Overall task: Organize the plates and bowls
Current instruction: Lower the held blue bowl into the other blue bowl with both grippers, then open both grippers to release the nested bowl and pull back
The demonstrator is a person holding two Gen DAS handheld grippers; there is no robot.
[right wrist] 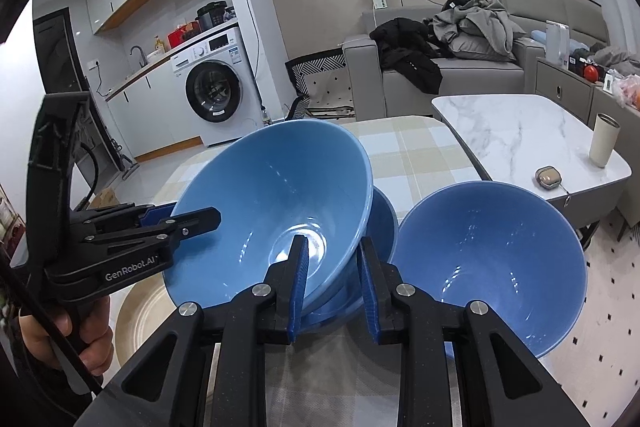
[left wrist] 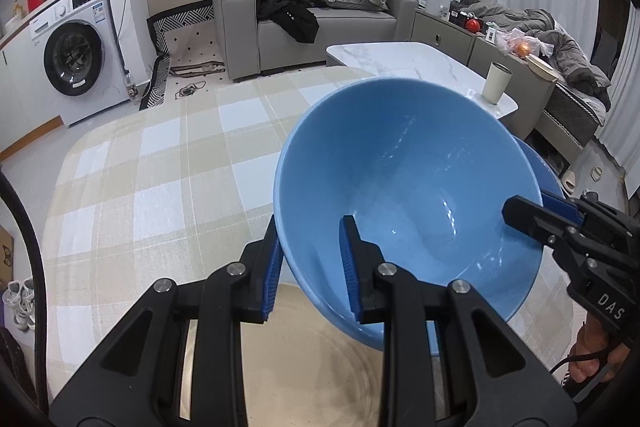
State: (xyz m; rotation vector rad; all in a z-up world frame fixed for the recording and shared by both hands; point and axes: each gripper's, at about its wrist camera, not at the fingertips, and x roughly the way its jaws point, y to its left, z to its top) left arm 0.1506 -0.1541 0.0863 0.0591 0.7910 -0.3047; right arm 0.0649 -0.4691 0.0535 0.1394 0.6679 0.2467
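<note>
I have the tilted blue bowl (left wrist: 404,195) between both claws, lifted and leaning over the checked worktop (left wrist: 160,155). My left claw (left wrist: 310,267) straddles its near rim, one pad outside the wall and one inside, but the pads stand apart with a gap to the wall, so I judge it not clamped. My right claw (right wrist: 334,283) also stands apart, one pad inside this bowl and the other outside, above the darker blue bowl (right wrist: 382,223) that sits under and behind it. Whether either pad truly bears on the rim, I cannot tell.

My worry is support. The bowl leans steeply, and with neither claw closed on it, it could slide down and knock hard against the darker bowl beneath. Glazed walls are slick, so a one-sided pinch may let it rotate out.

A second blue bowl (right wrist: 492,267) stands just beside my right claw; a sideways swing could clip its rim and push it toward the worktop edge. The beige plate (right wrist: 140,319) below the left claw could be struck too.
</note>
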